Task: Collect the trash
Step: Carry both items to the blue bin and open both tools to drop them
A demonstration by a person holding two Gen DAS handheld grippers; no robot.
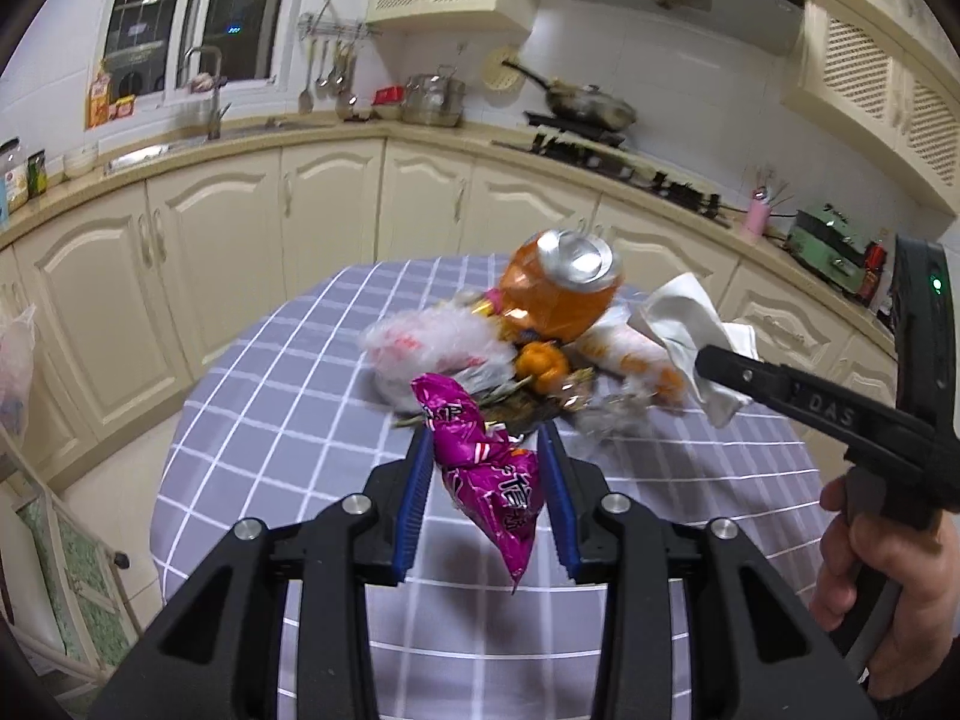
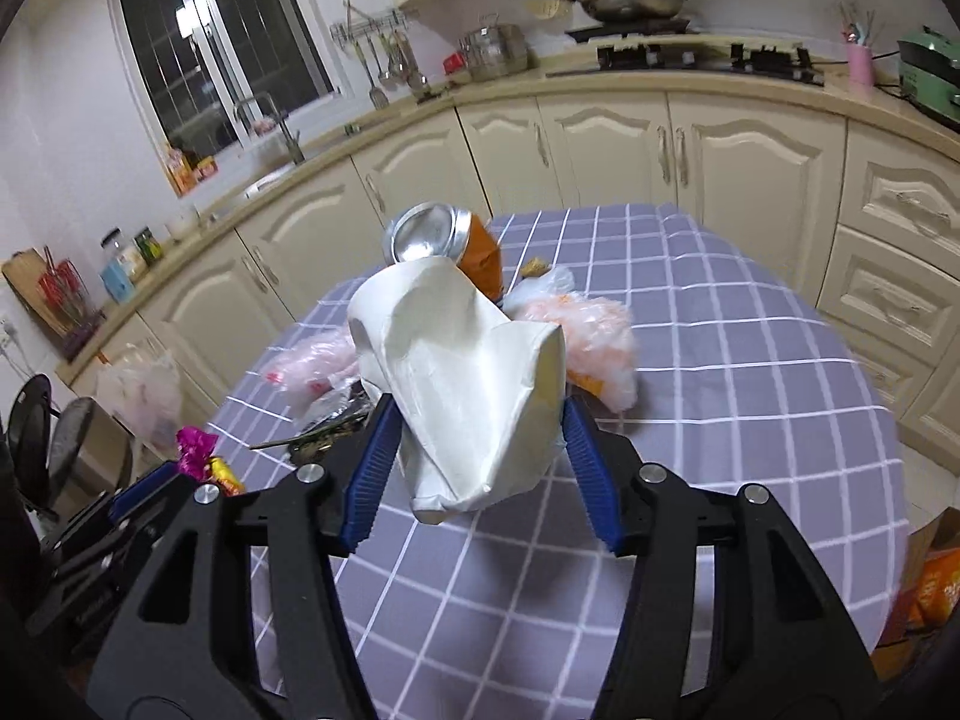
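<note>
left gripper [image 1: 486, 480]: blue ribbed pads clamped on a magenta snack wrapper [image 1: 480, 468], crinkled glossy foil, long axis running away from the camera and hanging down toward it, lifted above the table [image 1: 270, 420].
right gripper [image 2: 480, 468]: pads pressed on a crumpled white paper napkin [image 2: 468, 384], soft, creased, also held aloft.
remaining heap, straight ahead of both grippers on the grey checked cloth: dented orange drink can [image 1: 561, 294] with its silver end toward the camera; thin translucent plastic bags [image 1: 432, 348]; orange peel [image 1: 540, 363]. the right gripper appears nearer the can.
</note>
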